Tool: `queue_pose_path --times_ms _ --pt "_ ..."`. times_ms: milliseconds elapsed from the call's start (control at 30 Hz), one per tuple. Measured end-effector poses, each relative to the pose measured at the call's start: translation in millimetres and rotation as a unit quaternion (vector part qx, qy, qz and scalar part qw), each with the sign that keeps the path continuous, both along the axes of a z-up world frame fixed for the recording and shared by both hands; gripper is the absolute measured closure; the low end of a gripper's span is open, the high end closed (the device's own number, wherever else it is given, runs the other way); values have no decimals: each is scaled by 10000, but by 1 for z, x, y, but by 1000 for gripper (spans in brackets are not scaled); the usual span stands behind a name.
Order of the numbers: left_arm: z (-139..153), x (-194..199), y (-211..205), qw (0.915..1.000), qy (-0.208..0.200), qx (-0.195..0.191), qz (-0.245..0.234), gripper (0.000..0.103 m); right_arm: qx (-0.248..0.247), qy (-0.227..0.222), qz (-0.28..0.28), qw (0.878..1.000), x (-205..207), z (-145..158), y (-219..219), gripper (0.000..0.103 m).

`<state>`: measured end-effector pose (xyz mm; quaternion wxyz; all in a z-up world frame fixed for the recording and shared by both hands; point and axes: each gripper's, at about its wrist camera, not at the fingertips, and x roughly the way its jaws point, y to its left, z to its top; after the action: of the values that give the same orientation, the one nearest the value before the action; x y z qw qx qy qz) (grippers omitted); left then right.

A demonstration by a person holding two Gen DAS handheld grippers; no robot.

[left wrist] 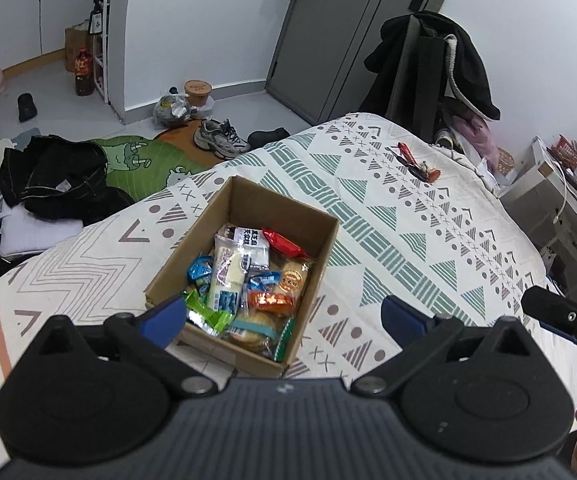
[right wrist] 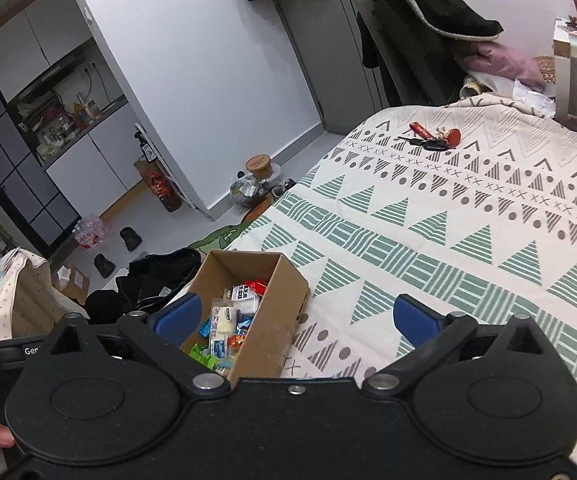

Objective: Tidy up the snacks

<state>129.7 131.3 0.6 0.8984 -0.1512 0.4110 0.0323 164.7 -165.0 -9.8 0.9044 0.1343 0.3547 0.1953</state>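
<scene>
An open cardboard box [left wrist: 212, 216] stands on the patterned bedspread [left wrist: 388, 216] near the bed's left edge. It holds several wrapped snacks [left wrist: 248, 280]: white, blue, green, red and orange packets. My left gripper [left wrist: 284, 316] is open and empty, held above the box's near end. The box also shows in the right wrist view [right wrist: 276, 312], with the snacks [right wrist: 228, 328] inside. My right gripper [right wrist: 296, 320] is open and empty, above the box's right side and the bedspread [right wrist: 448, 232].
A bunch of keys with red tags [left wrist: 416, 164] lies on the far part of the bed, and shows in the right wrist view too [right wrist: 434, 138]. Black clothes [left wrist: 56, 176] and shoes [left wrist: 220, 138] lie on the floor left of the bed. A chair draped with a coat [left wrist: 432, 64] stands beyond it.
</scene>
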Motion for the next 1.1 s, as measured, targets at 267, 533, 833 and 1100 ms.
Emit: queue_pose_path --times_ms 267,533,833,1100 --pt "13 -34 -12 9996 -188 176 -113 0 -133 -188 -36 9997 -31 4 -16 0" --pt "22 -69 -29 9984 -264 432 -264 0 -401 -435 25 9982 -72 9 -23 0" --pt "23 -106 -45 9962 -373 732 -292 0 -444 -542 29 9975 -108 7 -38 0" --pt "28 -131 -49 9954 -416 835 -228 0 -515 -653 -16 9965 -129 12 -51 0"
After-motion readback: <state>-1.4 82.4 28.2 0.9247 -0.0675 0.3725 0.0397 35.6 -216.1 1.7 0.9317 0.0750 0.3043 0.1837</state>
